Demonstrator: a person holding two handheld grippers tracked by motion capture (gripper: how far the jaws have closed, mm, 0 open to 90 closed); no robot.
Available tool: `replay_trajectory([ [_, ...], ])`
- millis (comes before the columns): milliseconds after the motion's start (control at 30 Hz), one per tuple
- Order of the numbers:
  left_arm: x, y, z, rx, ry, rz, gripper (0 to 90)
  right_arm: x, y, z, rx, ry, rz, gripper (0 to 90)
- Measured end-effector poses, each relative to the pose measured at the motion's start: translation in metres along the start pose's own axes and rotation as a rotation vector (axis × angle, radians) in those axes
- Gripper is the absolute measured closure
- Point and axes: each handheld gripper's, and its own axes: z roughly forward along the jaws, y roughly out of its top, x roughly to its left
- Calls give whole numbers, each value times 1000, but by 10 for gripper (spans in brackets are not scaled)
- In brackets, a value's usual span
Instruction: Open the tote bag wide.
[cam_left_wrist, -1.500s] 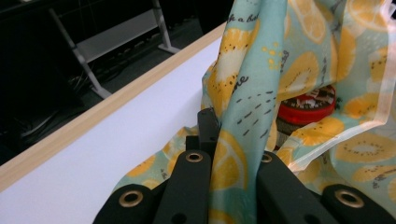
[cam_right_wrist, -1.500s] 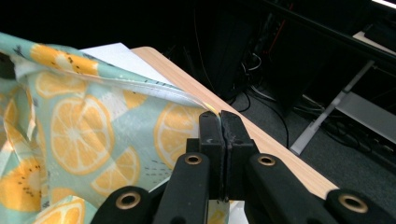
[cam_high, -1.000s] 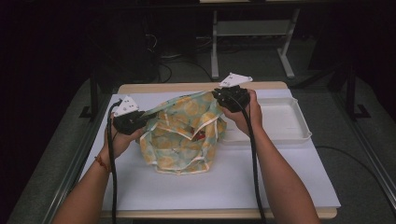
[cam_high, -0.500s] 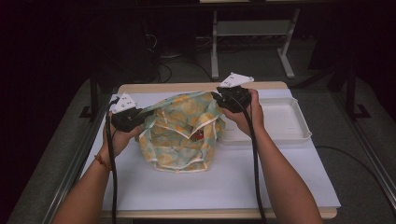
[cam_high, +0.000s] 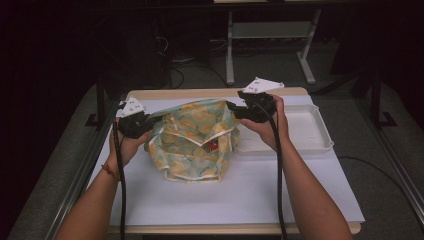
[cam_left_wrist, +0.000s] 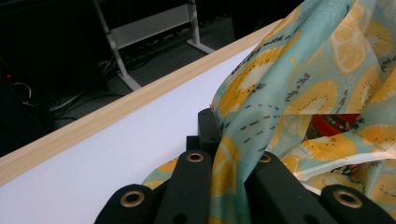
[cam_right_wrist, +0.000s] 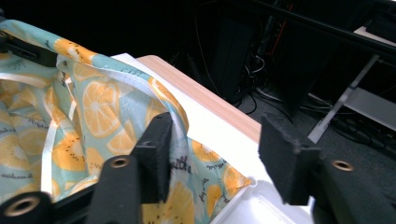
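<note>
Bag (cam_high: 192, 142) rim betw. left fingers (cam_left_wrist: 196, 186)

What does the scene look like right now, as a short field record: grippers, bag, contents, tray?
left gripper: shut on the fruit-print bag, fabric pinched between its fingers
right gripper: open, fingers apart; one against the bag's rim, nothing between them
bag: held up at its left edge, mouth open toward the camera, bottom resting on the white sheet
contents: a red item visible inside; cannot tell what it is
white tray: right of the bag, looks empty
</note>
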Motion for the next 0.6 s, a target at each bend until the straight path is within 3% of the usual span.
replay_trajectory([
  [167,-6,-2,6,22,-5,10,899,7,-5,5,20,49,-11,340],
  [433,-8,-13,17,69,-8,13,899,18,-11,6,11,88,-19,308],
  [600,-4,-19,17,80,-6,-1,899,22,-21,6,37,113,-11,279],
])
